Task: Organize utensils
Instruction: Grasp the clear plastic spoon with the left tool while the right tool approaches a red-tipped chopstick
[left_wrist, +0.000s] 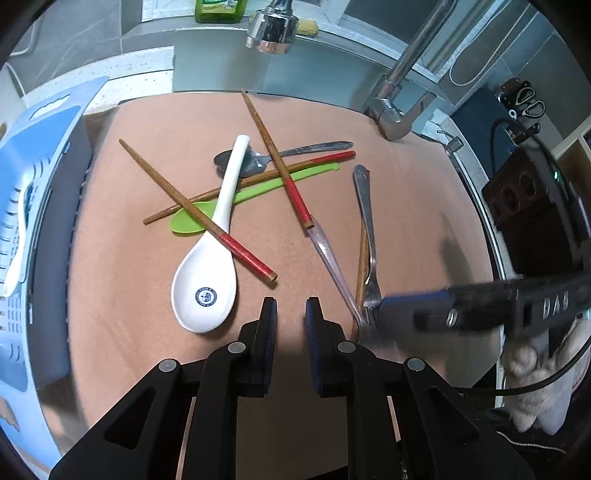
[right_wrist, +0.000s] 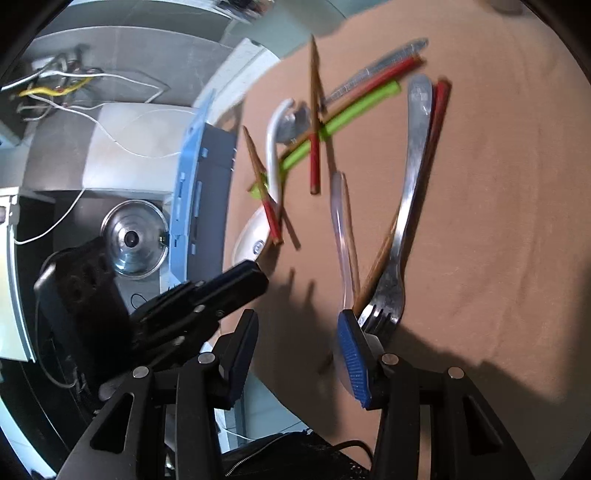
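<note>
**A:** Where are the utensils lying?

**B:** Scattered on the table (left_wrist: 122, 258). The white spoon (left_wrist: 207, 280) sits at ten o'clock from my left gripper (left_wrist: 291, 314), crossed by a red-tipped chopstick (left_wrist: 199, 212). The fork (right_wrist: 400, 236) lies at twelve o'clock from my right gripper (right_wrist: 295, 332), tines toward me, beside a clear plastic spoon (right_wrist: 341, 236) and another chopstick tucked under it.

**A:** And your grippers?

**B:** Left is nearly closed, holding nothing. Right is partly open and empty; its blue pad touches or nearly touches the tines.

**A:** How would you take the fork cleanly?

**B:** I'd straddle the neck alone, keeping the clear spoon and chopstick outside, then carry it to the blue rack (left_wrist: 40, 206) at nine o'clock.
</note>
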